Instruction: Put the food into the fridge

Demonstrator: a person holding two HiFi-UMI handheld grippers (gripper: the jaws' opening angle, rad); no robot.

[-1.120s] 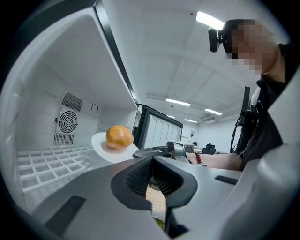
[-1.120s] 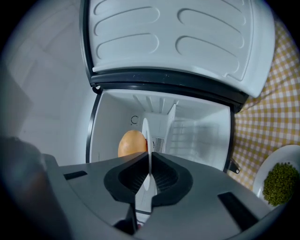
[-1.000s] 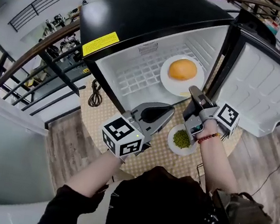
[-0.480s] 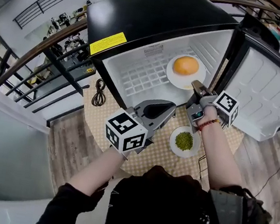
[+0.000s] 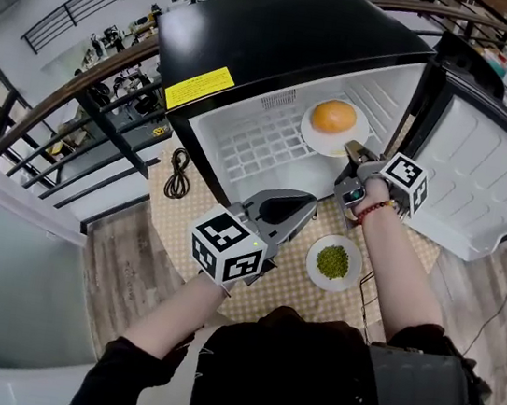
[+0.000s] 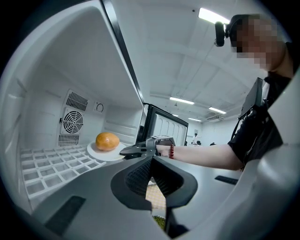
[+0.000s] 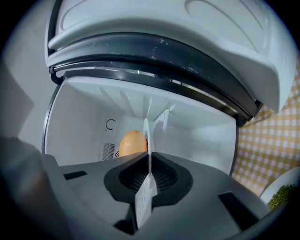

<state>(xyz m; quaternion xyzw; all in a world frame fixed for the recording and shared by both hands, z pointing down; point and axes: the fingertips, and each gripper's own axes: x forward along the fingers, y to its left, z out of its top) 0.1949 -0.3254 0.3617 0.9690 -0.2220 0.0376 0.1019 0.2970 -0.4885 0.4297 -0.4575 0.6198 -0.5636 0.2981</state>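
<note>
A white plate (image 5: 319, 133) with an orange bun (image 5: 334, 116) lies on the white grid floor of the open fridge (image 5: 288, 32). My right gripper (image 5: 349, 148) is shut on the plate's near rim at the fridge mouth. In the right gripper view the rim (image 7: 146, 136) stands edge-on between the pads, with the bun (image 7: 133, 142) behind it. My left gripper (image 5: 308, 200) is shut and holds nothing; it hovers in front of the fridge opening. The left gripper view shows the bun (image 6: 107, 141) and the right gripper (image 6: 140, 149). A second plate of green beans (image 5: 334, 262) sits on the checkered table.
The fridge door (image 5: 484, 175) stands open to the right. The fridge's grid shelf (image 5: 253, 140) is bare left of the plate, with a fan vent (image 6: 72, 121) on the back wall. A coiled black cable (image 5: 177, 173) lies at the table's left edge. Wooden floor surrounds the table.
My right gripper has pushed the plate with the bun a little deeper into the fridge. The left gripper has stayed about where it was.
</note>
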